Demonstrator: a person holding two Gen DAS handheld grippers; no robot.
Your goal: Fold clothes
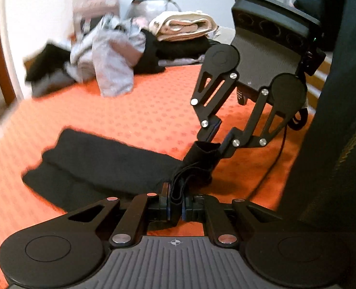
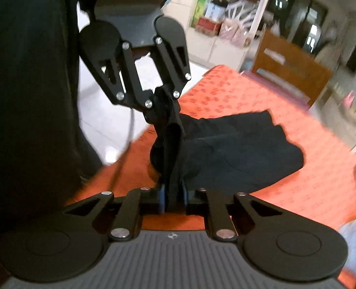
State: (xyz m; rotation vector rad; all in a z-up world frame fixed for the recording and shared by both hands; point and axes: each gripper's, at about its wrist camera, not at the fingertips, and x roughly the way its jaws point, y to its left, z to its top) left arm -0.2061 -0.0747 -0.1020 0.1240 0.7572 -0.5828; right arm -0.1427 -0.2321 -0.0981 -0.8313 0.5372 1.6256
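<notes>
A black garment (image 1: pixel 100 166) lies partly folded on the orange bedspread (image 1: pixel 141 110). My left gripper (image 1: pixel 176 202) is shut on one bunched edge of it, just above the bed. My right gripper (image 1: pixel 210 144) is shut on the neighbouring part of the same edge, a short way ahead and to the right. In the right wrist view my right gripper (image 2: pixel 174 200) pinches the black garment (image 2: pixel 238 149), and the left gripper (image 2: pixel 162 106) holds the edge beyond it. The cloth is raised between the two grippers; the rest rests flat.
A heap of grey and black clothes (image 1: pixel 105 55) and a folded cream stack (image 1: pixel 185 26) sit at the bed's far end. A dark-clothed person (image 1: pixel 341 144) stands at the right. A wooden bed frame (image 2: pixel 291 72) and a white tiled floor (image 2: pixel 100 115) show beyond the bed.
</notes>
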